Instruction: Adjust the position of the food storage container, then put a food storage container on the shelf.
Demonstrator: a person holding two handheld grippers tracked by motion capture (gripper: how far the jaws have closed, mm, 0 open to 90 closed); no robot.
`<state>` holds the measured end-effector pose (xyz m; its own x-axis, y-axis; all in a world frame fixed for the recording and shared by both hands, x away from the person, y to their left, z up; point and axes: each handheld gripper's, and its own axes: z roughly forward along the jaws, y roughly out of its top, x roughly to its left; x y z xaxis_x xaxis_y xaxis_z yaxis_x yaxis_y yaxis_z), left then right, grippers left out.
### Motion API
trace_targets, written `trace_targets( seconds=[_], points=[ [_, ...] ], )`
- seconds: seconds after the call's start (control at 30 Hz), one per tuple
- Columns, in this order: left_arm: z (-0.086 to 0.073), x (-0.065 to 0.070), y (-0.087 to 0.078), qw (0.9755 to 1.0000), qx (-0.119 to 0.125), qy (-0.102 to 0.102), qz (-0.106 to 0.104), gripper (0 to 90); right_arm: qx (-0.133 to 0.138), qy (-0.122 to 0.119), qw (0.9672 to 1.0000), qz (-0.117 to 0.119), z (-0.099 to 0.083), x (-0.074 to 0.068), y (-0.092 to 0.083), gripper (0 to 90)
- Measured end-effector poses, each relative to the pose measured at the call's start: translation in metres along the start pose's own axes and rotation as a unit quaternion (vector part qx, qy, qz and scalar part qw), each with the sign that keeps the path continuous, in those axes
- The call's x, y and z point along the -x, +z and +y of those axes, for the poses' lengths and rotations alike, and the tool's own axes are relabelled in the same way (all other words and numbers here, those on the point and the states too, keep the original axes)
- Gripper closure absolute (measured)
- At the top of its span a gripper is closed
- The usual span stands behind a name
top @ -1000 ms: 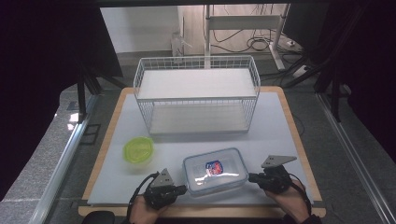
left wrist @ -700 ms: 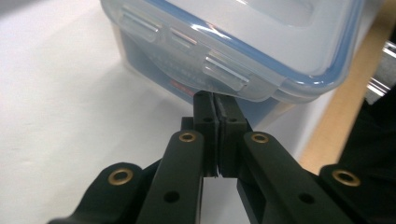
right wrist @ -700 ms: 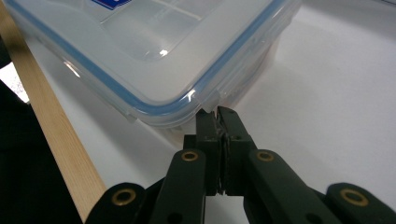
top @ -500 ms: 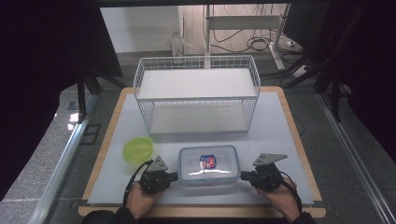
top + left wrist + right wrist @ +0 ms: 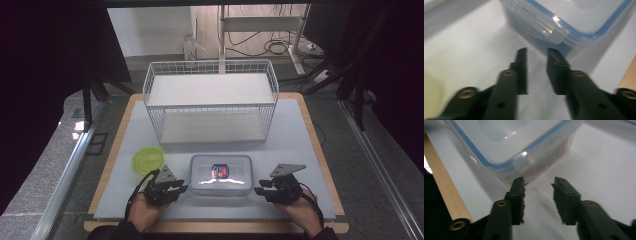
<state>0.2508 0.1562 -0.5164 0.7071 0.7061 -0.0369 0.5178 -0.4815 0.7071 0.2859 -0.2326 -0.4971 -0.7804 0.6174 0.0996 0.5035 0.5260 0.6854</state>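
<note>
One lidded container (image 5: 220, 173), flat, long axis left-right, between grippers

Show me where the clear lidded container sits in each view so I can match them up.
High view: clear container near the table's front edge, between the left gripper and right gripper.
Left gripper view: its latched end at top, just beyond the open jaws.
Right gripper view: its corner at upper left.
Shared landmark: the lid's blue seal.
</note>
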Motion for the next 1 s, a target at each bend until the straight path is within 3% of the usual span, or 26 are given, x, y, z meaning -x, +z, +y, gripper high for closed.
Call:
trace_targets(
  seconds=[0.17, 0.27, 0.37, 0.5, 0.7, 1.0],
  points=[
    [-0.008, 0.002, -0.01, 0.9999, -0.009, 0.008, 0.006, 41.2, 0.009, 0.001, 0.9999, -0.007, -0.007, 0.007, -0.006, 41.3],
    [-0.012, -0.001, -0.013, 0.9998, -0.004, -0.002, -0.021, 26.6, 0.018, -0.001, 0.9998, -0.012, -0.009, 0.01, -0.009, 30.5],
    [-0.013, -0.005, -0.014, 0.9992, 0.011, -0.014, -0.035, 19.7, 0.031, 0.004, 0.9994, -0.017, -0.011, 0.013, -0.01, 21.3],
    [-0.014, -0.007, -0.014, 0.9982, 0.042, -0.023, -0.036, 9.0, 0.046, 0.011, 0.9986, -0.026, -0.011, 0.015, -0.011, 12.2],
    [-0.014, -0.008, -0.014, 0.9969, 0.067, -0.011, -0.04, 7.6, 0.052, 0.017, 0.9981, -0.028, -0.01, 0.015, -0.011, 7.8],
    [-0.005, -0.005, -0.012, 0.9972, 0.057, -0.003, -0.049, 6.5, 0.081, 0.034, 0.996, -0.015, -0.005, 0.015, -0.016, 4.9]
  ],
)
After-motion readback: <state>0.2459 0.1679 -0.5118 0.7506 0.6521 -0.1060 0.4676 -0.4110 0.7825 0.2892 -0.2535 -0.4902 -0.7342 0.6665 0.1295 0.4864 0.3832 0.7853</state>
